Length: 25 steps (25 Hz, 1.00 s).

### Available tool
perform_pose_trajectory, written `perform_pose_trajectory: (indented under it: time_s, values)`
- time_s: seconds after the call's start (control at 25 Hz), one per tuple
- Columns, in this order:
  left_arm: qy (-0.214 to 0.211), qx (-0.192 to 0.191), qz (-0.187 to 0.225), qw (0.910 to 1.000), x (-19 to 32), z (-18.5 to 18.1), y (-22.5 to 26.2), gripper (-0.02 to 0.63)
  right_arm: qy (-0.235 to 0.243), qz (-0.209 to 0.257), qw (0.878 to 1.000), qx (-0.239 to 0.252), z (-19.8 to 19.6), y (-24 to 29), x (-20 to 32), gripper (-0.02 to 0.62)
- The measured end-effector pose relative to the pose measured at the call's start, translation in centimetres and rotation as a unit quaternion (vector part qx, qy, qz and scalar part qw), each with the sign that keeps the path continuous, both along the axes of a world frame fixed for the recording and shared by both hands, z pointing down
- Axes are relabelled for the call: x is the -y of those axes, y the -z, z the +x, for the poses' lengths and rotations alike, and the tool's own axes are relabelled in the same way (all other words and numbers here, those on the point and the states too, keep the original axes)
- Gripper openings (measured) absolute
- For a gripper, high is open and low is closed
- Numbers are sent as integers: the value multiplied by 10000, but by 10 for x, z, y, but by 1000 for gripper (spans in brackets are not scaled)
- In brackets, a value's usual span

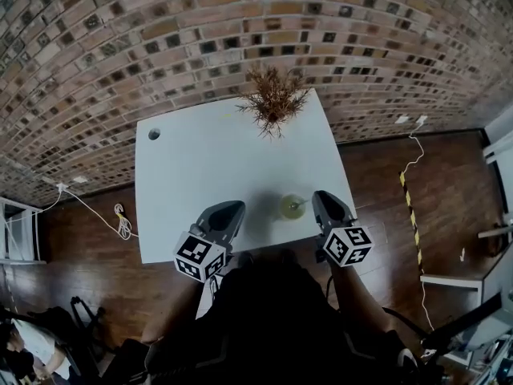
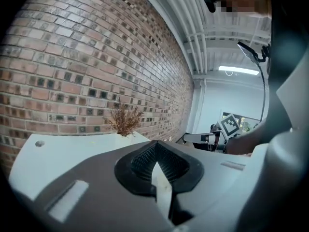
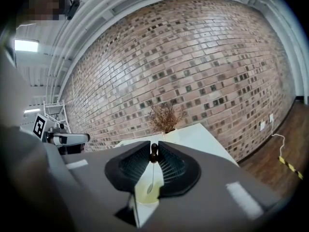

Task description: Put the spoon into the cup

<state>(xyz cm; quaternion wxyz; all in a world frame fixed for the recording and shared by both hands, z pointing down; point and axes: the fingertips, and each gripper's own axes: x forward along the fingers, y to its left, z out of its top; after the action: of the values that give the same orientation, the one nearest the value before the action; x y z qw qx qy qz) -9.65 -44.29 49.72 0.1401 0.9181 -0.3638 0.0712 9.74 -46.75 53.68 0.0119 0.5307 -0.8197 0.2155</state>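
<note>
A pale yellow-green cup (image 1: 291, 207) stands near the front edge of the white table (image 1: 200, 159). My right gripper (image 1: 321, 196) is just right of it. In the right gripper view that gripper (image 3: 154, 150) is shut on the dark beaded end of a thin spoon (image 3: 153, 153). The spoon hangs down with its bowl inside the cup (image 3: 144, 197), which shows through the gap between the jaws. My left gripper (image 1: 229, 209) is to the left of the cup and apart from it. Its jaws (image 2: 154, 154) meet at the tips with nothing between them.
A dried plant (image 1: 272, 99) stands at the table's far edge, against the brick wall. A round hole (image 1: 154, 134) is in the far left corner. Cables (image 1: 120, 219) lie on the wooden floor to the left, and another cable and striped tape (image 1: 407, 195) to the right.
</note>
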Motion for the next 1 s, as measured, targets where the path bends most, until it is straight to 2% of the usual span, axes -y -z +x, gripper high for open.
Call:
perform_pose_trajectory:
  time_s: [0.24, 0.52, 0.8, 1.0]
  values:
    - [46, 181, -276, 9994, 5, 11, -38, -6, 188, -202, 9996, -67, -8, -27, 6, 57]
    - [153, 348, -651, 9972, 14, 28, -77, -6, 181, -459, 9988, -27, -12, -50, 10, 57]
    - [19, 495, -709, 9963, 13, 40, -90, -5, 233, -578, 9979, -161, -12, -69, 8, 57]
    - [20, 533, -814, 9953, 9, 40, -94, -5, 143, -686, 9975, -52, -8, -79, 8, 58]
